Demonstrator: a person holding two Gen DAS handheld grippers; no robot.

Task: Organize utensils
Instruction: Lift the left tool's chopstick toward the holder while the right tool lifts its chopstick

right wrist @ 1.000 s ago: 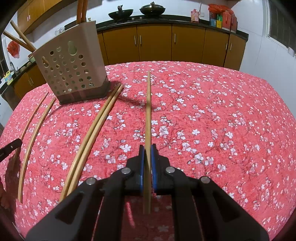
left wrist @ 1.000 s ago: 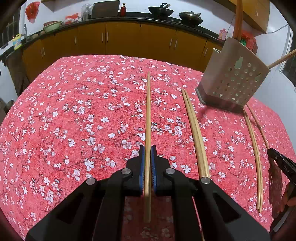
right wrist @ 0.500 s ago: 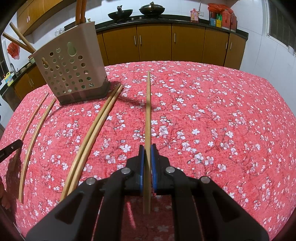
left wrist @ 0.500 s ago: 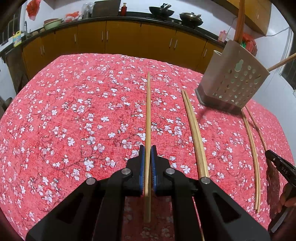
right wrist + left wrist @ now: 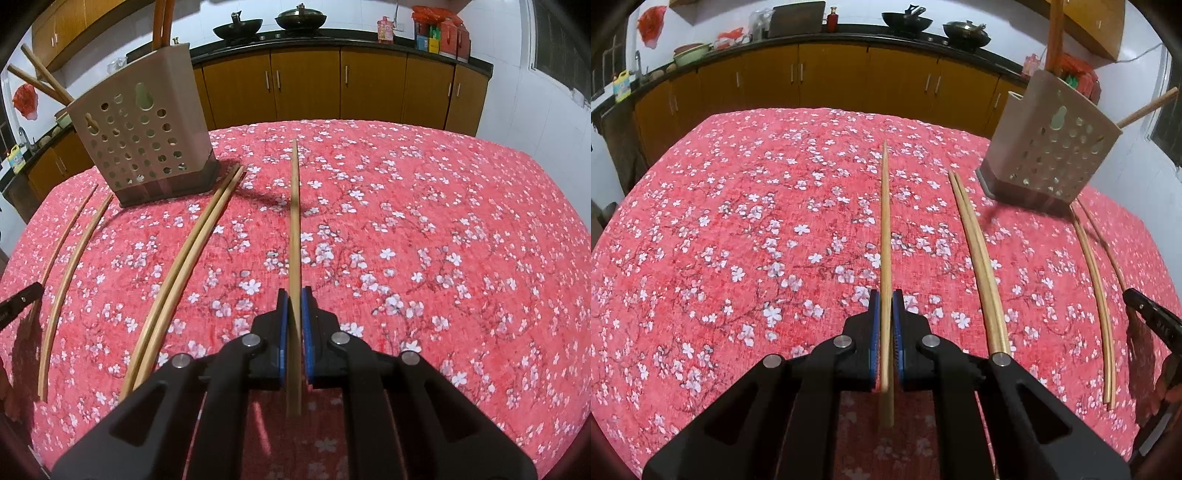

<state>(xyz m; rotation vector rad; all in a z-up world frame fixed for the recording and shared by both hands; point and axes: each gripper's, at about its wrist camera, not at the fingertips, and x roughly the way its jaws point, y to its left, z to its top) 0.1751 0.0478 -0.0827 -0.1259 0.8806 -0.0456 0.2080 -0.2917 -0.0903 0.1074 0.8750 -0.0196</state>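
My left gripper [image 5: 885,295] is shut on a wooden chopstick [image 5: 885,229] that points forward above the table. My right gripper [image 5: 294,293] is shut on another chopstick [image 5: 294,221], also held above the cloth. A beige perforated utensil holder [image 5: 1049,144] with several chopsticks in it stands at the right in the left wrist view and at the left in the right wrist view [image 5: 144,140]. A pair of chopsticks [image 5: 979,266] lies on the cloth between my grippers, also in the right wrist view [image 5: 181,269]. Two more chopsticks [image 5: 1097,295] lie beyond them.
The table is covered with a red floral cloth [image 5: 738,240]. Orange kitchen cabinets [image 5: 831,81] with pans on the black counter run along the back wall. The other gripper's tip shows at the right edge [image 5: 1152,321] of the left wrist view.
The left wrist view has risen slightly and the holder sits a little farther away. The right gripper has lifted a bit; both keep their chopsticks.
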